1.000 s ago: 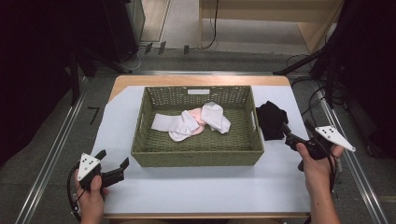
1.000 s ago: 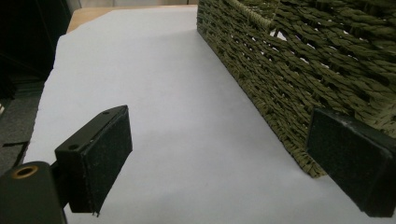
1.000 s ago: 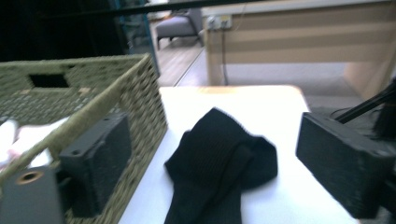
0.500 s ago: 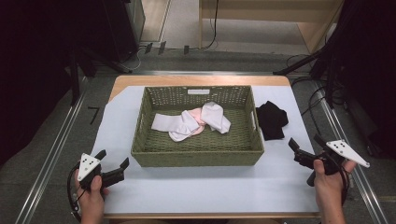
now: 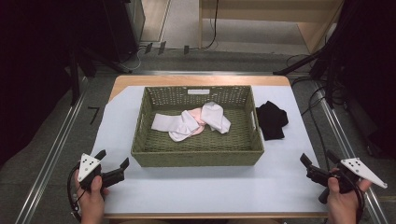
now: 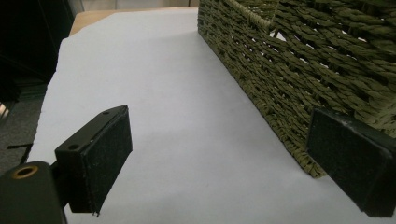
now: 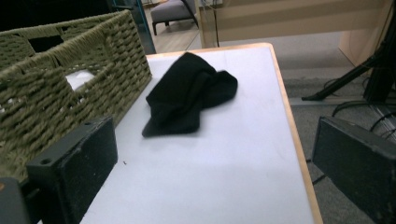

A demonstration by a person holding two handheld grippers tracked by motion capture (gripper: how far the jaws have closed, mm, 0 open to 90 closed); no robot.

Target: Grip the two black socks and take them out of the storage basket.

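Note:
A green woven basket [image 5: 196, 157] stands mid-table with white and pink socks [image 5: 194, 121] bunched inside. Right of it a black sock [image 5: 272, 120] lies crumpled on the white table cover. My right gripper [image 5: 317, 157] hovers at the near right corner, well short of that sock. Its jaws have just been opening and stand open with nothing between them. In the right gripper view the black sock [image 7: 187, 95] lies ahead beside the basket wall [image 7: 60, 88]. My left gripper [image 5: 113, 158] rests open and empty at the near left, by the basket's corner [image 6: 299, 79].
The table's wooden right edge [image 7: 292, 121] runs close beside my right gripper, with cables and stand legs [image 5: 322, 100] on the floor beyond. Metal rails [image 5: 51, 149] flank the table on both sides. White cover [image 6: 177, 130] stretches left of the basket.
My right gripper has drawn back from beside the black sock toward the near right corner, sinking a little. The sock stays on the table. The left hand has not moved.

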